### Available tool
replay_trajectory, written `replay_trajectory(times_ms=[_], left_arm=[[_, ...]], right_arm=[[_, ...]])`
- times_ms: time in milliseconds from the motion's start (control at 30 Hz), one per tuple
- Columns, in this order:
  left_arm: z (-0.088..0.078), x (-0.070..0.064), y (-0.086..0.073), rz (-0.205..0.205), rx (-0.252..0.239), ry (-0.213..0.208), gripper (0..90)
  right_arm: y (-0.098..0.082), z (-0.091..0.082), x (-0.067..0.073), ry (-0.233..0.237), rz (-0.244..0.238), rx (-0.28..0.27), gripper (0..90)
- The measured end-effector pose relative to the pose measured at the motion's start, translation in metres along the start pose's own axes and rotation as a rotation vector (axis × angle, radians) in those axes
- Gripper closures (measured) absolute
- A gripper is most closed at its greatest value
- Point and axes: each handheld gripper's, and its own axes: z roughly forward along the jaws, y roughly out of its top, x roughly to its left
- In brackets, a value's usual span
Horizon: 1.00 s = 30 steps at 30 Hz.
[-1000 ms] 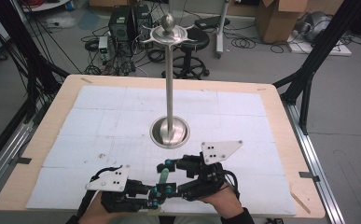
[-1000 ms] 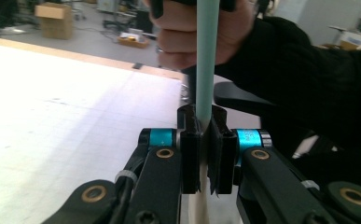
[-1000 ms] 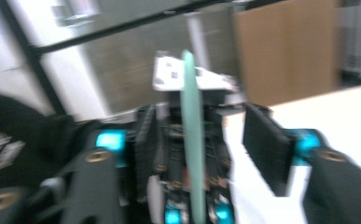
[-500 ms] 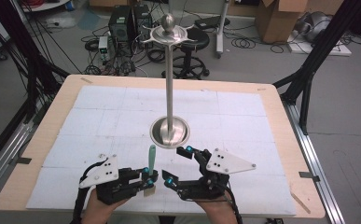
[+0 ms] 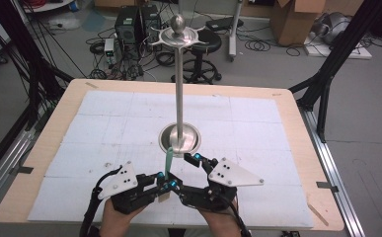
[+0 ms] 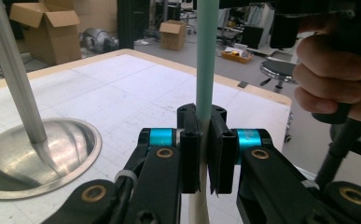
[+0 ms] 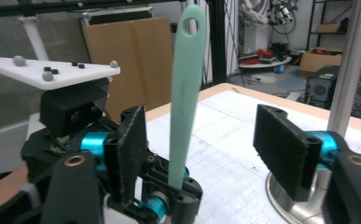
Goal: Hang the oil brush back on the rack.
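A mint-green utensil handle (image 5: 169,160) with a hole at its tip (image 7: 187,93) stands upright near the table's front edge. My left gripper (image 5: 165,186) is shut on its lower part, the pads pressing it from both sides (image 6: 205,154). My right gripper (image 5: 188,174) sits just to the right, open; its jaws have just been closing. In the right gripper view the handle rises in the wide gap between the jaws, and neither pad (image 7: 131,144) touches it. A tall metal stand (image 5: 179,98) rises from a round base (image 5: 179,139) just beyond both grippers.
The stand's pole (image 6: 10,70) and dish-shaped base (image 6: 29,158) lie close on the left of the left gripper view. Its hooked top (image 5: 177,34) is high above the table. A white gridded mat (image 5: 104,123) covers the wooden table (image 5: 302,148).
The green handle lay low between the two grippers a second ago; now it stands upright in the left gripper. The right gripper has turned, its grey plate swinging out to the right.
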Motion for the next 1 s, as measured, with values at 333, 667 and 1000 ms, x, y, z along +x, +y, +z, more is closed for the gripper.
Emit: replay_trajectory(times_ms=[333, 667, 1000], left_arm=[[0.015, -0.011, 0.005, 0.024, 0.019, 0.036, 84.2], [0.017, -0.013, 0.004, 0.028, 0.014, 0.051, 84.2], [0.016, -0.015, 0.004, 0.035, 0.002, 0.044, 84.1]], right_arm=[[0.006, 0.01, 0.009, -0.071, -0.015, 0.044, 47.4], [0.009, 0.007, 0.008, -0.097, 0.019, 0.039, 68.2], [0.011, 0.006, 0.009, -0.07, 0.03, 0.043, 75.6]])
